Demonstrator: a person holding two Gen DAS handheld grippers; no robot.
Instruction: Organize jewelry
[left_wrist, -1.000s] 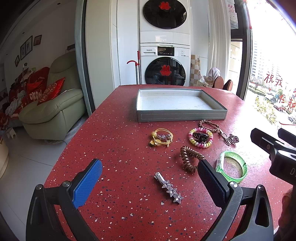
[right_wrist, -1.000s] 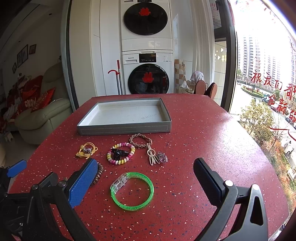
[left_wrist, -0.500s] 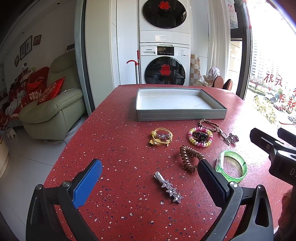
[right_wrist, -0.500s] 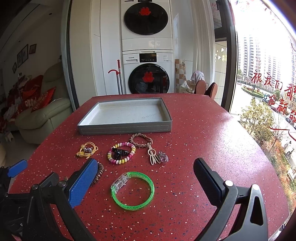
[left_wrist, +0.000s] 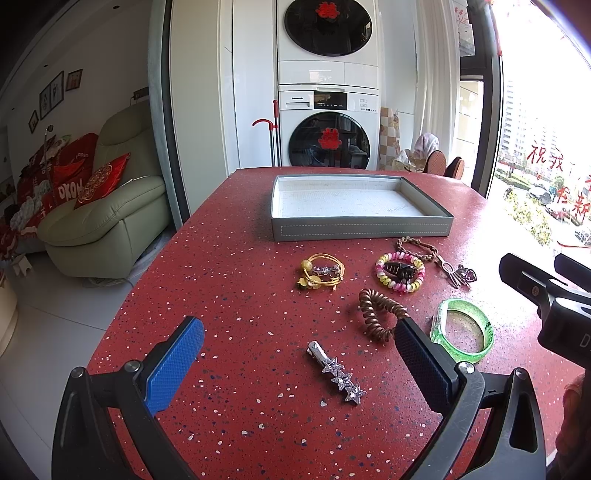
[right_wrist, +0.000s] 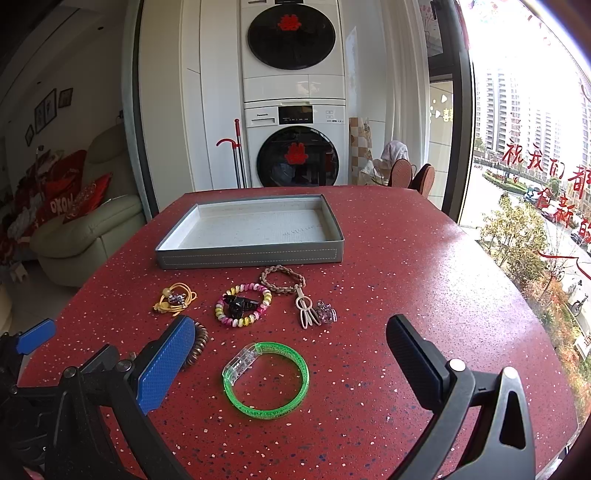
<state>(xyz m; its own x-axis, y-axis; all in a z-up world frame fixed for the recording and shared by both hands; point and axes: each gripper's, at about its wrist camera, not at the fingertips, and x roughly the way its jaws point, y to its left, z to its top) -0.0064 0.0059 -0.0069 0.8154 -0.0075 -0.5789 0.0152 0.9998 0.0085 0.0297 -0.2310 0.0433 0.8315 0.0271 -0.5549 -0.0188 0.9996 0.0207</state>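
An empty grey tray (left_wrist: 362, 230) (right_wrist: 251, 254) stands on the red table. In front of it lie a yellow hair tie (left_wrist: 320, 275) (right_wrist: 175, 298), a pink-yellow beaded bracelet (left_wrist: 400, 272) (right_wrist: 243, 309), a braided brown keyring (left_wrist: 419, 248) (right_wrist: 282, 283), a brown coil hair tie (left_wrist: 380, 314), a green bangle (left_wrist: 462, 330) (right_wrist: 266, 379) and a silver star hair clip (left_wrist: 337, 371). My left gripper (left_wrist: 295, 360) is open, with the star clip between its fingers. My right gripper (right_wrist: 290, 360) is open, with the bangle between its fingers.
A small purple claw clip (right_wrist: 325, 313) lies beside the keyring. A green sofa (left_wrist: 107, 221) with red cushions stands left of the table. Stacked washing machines (left_wrist: 327, 110) stand behind it. A window (right_wrist: 535, 147) is on the right.
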